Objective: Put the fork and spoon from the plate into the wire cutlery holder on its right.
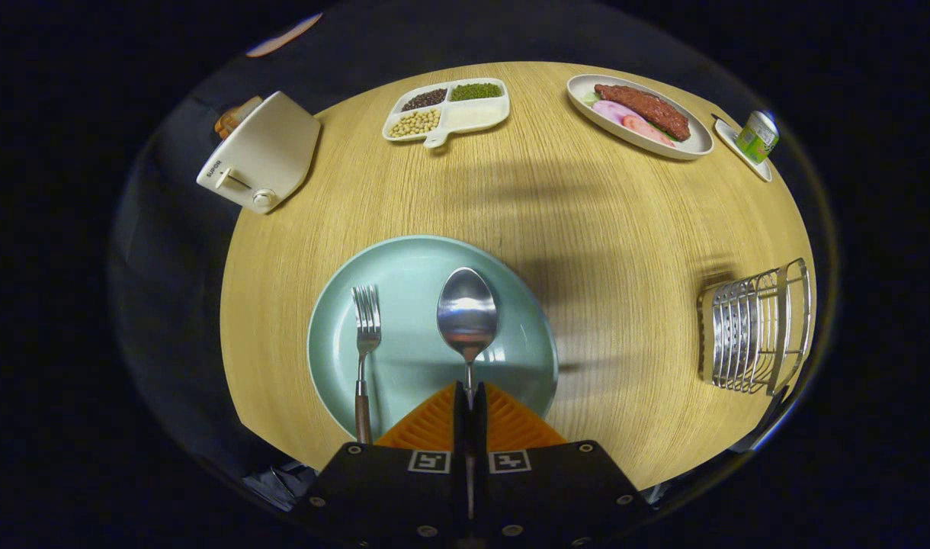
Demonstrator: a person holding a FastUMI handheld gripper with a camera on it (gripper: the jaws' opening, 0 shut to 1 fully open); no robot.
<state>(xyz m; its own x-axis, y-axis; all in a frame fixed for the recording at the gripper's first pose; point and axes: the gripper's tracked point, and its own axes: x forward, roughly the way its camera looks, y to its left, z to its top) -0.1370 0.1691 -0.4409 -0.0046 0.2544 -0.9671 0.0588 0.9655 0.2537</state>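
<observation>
Spoon handle disappearing between the closed fingers of the gripper, lower length hidden. Fork handle end passing behind the gripper body, tip out of sight. Near rim of the plate lying covered by the fingers. Wire cutlery holder showing side-on and warped, inside not readable. Small can on its dish at the far right looking too small for detail. Toaster hiding part of an orange-brown item behind it, kind not telling.
</observation>
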